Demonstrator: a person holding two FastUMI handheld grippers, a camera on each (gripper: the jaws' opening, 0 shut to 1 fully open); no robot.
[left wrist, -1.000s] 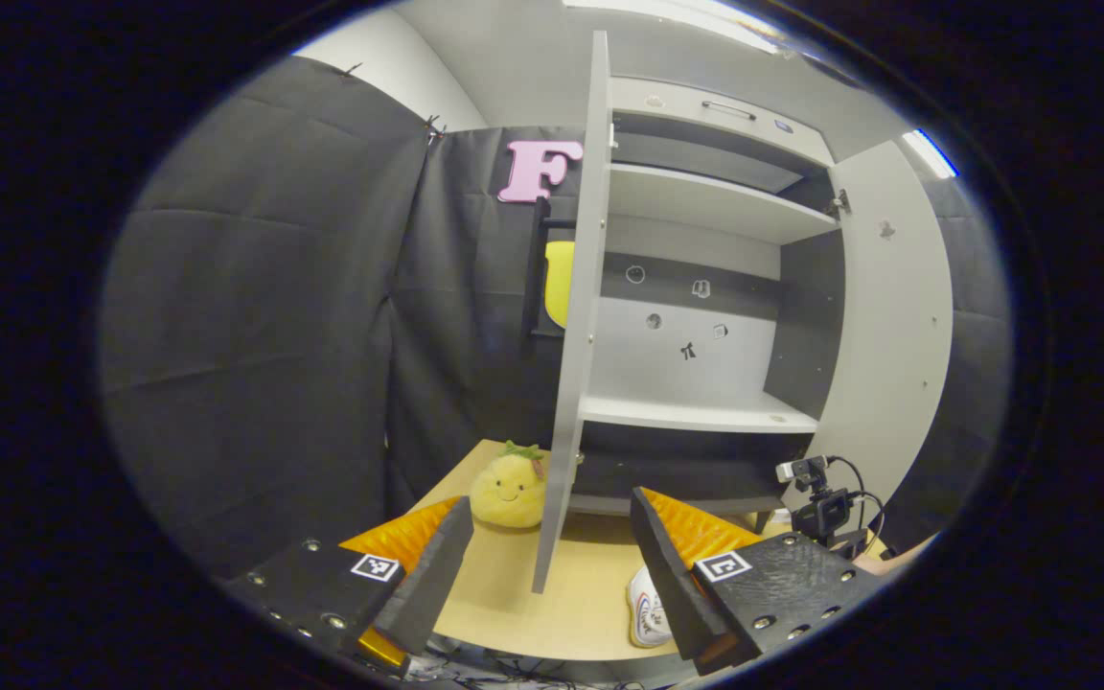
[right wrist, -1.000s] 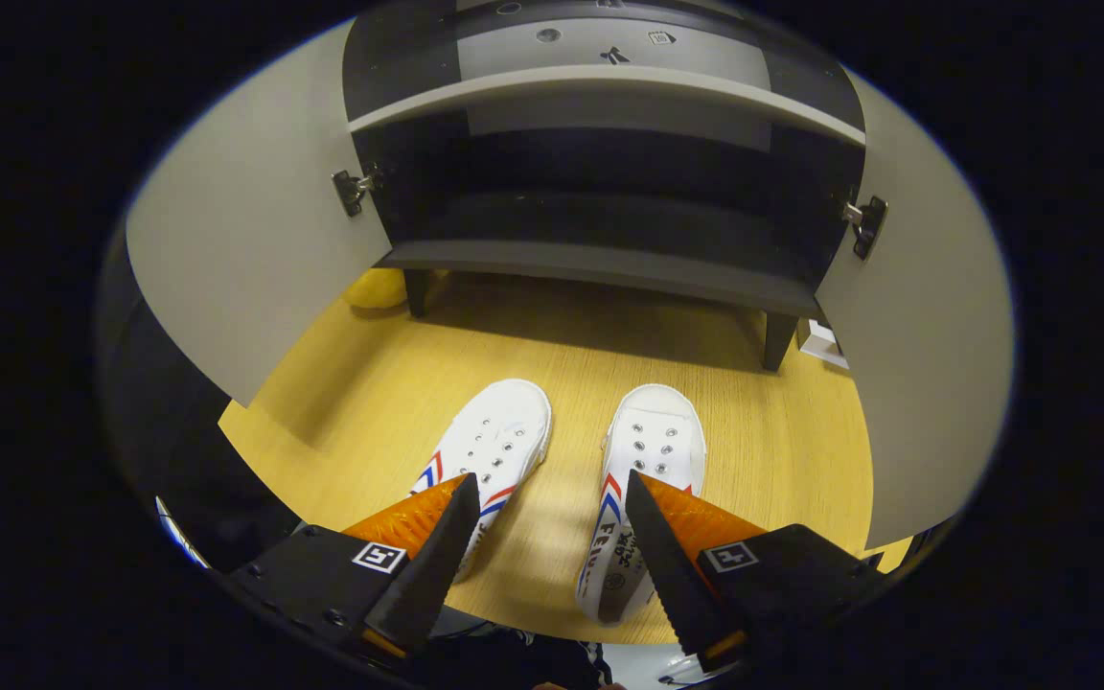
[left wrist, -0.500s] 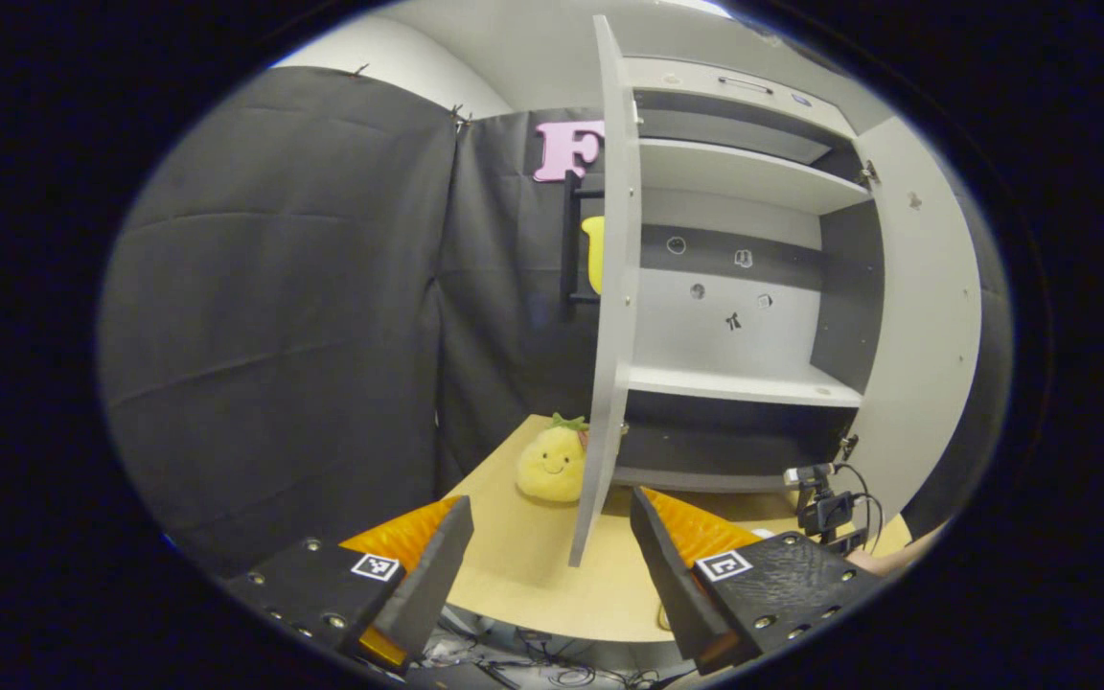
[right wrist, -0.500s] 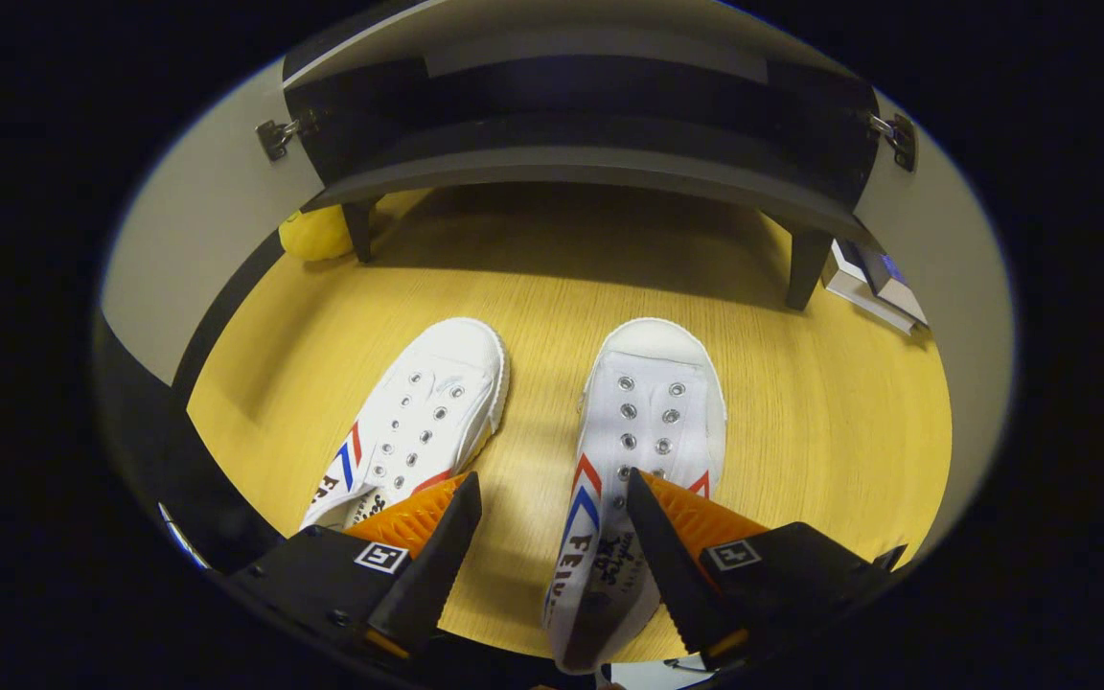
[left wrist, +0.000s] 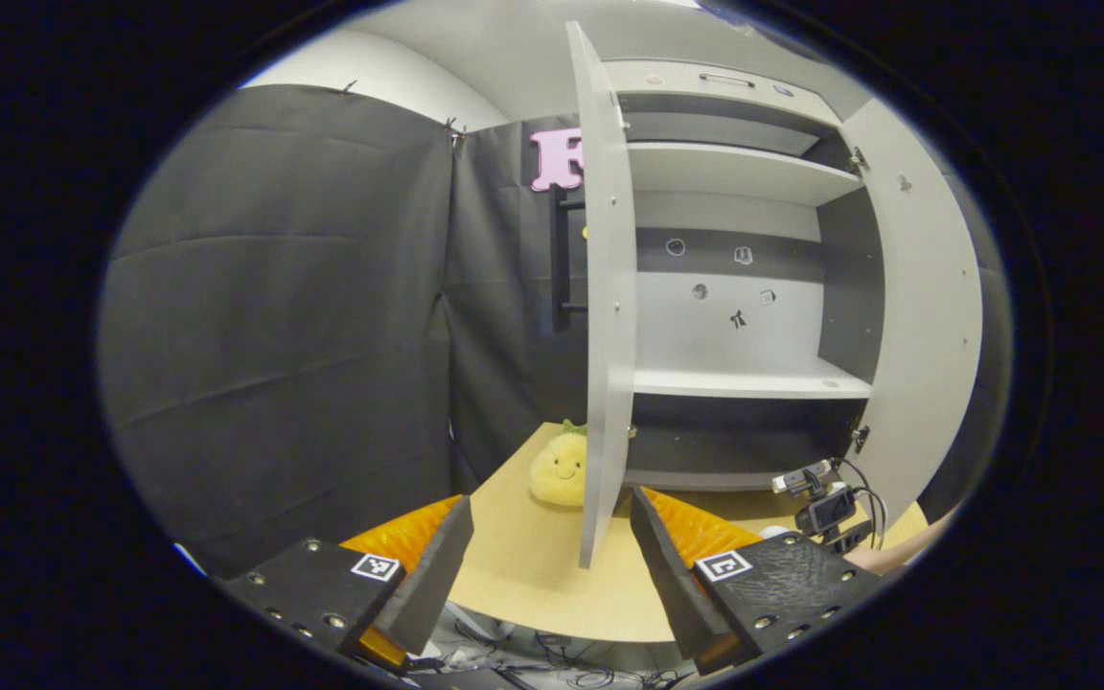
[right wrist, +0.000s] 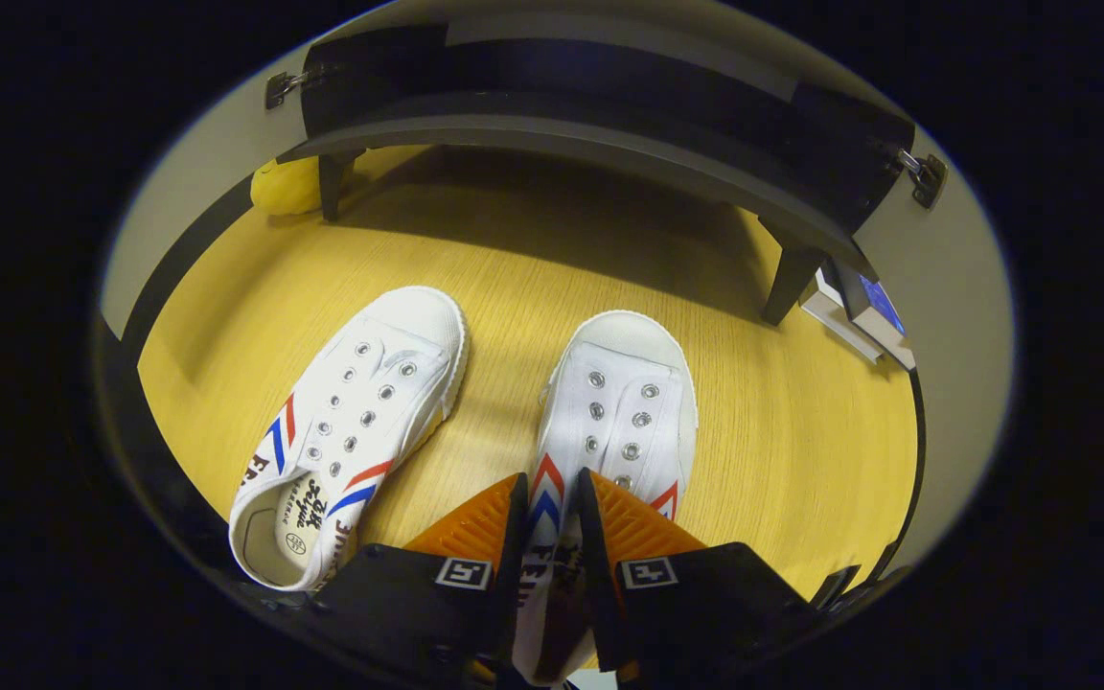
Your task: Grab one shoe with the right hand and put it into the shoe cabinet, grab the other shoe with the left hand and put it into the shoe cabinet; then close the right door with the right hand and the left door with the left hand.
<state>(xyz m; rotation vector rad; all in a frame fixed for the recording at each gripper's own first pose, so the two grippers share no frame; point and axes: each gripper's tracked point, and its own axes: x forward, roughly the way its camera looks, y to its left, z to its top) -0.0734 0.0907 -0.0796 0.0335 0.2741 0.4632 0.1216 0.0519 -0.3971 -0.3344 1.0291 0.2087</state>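
Right gripper (right wrist: 549, 498) now pinching white canvas shoe (right wrist: 614, 422), smooth wood-grain tabletop (right wrist: 792, 431)

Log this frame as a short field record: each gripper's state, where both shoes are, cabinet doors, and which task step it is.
right gripper: jaws closed in on the side wall of the right shoe, apparently gripping it
left gripper: jaws open, holding nothing, facing the cabinet
left shoe: flat on the wooden table, untouched
cabinet: both doors open, visible shelves bare
left door: open, seen edge-on
plush toy: on the table beside the left door
step: first shoe grasped, not yet lifted
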